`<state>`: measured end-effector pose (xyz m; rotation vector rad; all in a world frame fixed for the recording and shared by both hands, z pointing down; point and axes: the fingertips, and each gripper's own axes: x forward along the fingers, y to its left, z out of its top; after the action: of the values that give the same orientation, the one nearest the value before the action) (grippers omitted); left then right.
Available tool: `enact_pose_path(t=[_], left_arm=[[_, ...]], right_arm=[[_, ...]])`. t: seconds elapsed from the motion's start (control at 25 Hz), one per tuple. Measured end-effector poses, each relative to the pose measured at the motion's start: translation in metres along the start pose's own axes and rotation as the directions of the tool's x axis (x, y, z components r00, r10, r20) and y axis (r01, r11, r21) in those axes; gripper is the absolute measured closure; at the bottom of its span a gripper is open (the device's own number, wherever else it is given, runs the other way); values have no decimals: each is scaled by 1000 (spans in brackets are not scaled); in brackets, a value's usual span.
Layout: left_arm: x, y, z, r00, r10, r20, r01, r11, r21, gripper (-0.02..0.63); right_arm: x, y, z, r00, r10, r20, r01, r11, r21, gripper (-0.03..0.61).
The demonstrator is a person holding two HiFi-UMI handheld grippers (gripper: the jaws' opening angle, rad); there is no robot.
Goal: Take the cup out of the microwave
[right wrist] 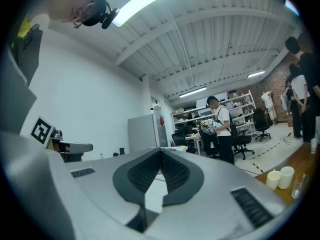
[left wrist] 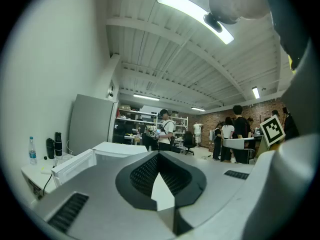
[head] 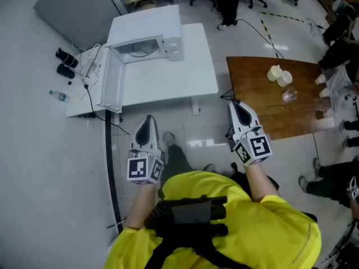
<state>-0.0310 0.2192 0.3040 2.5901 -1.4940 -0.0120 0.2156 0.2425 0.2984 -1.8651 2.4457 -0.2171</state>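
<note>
I hold both hand-held grippers level in front of me, out over the pale floor and short of the benches. My left hand-held gripper (head: 149, 118) has its dark ribbed pads (left wrist: 145, 173) pressed together at the tips, with nothing between them. My right hand-held gripper (head: 234, 103) is the same: its jaws meet at the tips and grip nothing.

The boxy white microwave oven (head: 168, 35) sits at about 12 o'clock from my left hand-held gripper, on the far part of a white rectangular bench (head: 190, 72). Its white door (head: 110, 80) is swung wide open towards 9 o'clock, so the cavity faces me. Inside the cavity I see a round pale shape (head: 140, 49), but from here I cannot tell whether it is the cup or only the turntable plate.

At about 1 o'clock from my right hand-held gripper is a brown wooden bench (head: 263, 108). Two cream-coloured cups (head: 275, 73) stand close together on it, with a clear glass tumbler (head: 289, 96) near them at their 5 o'clock.

At 9 o'clock of the microwave door, on a lower white surface, stand two black cylindrical containers (head: 66, 55). A small clear water bottle with a blue cap (head: 58, 95) lies at their 6 o'clock.
</note>
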Motion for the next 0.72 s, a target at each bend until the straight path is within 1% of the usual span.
enact_pose_path(t=[0.2, 0.36, 0.48, 0.6, 0.72], left_arm=[[46, 71, 4, 1000, -4, -5, 4, 1000, -13, 603], [86, 128, 18, 1000, -21, -1, 21, 1000, 14, 605], [112, 167, 23, 999, -31, -8, 31, 999, 15, 607], [135, 196, 24, 998, -51, -27, 51, 998, 20, 609], [161, 214, 17, 996, -74, -50, 75, 997, 18, 611]], right_arm=[[86, 18, -3, 1000, 2, 5, -2, 1000, -14, 574], [165, 35, -1, 1000, 20, 2, -19, 999, -32, 574], [214, 48, 3, 1000, 18, 8, -18, 999, -44, 574], [255, 58, 6, 1000, 15, 23, -14, 999, -47, 574], [290, 61, 1, 1000, 8, 19, -8, 999, -43, 574]])
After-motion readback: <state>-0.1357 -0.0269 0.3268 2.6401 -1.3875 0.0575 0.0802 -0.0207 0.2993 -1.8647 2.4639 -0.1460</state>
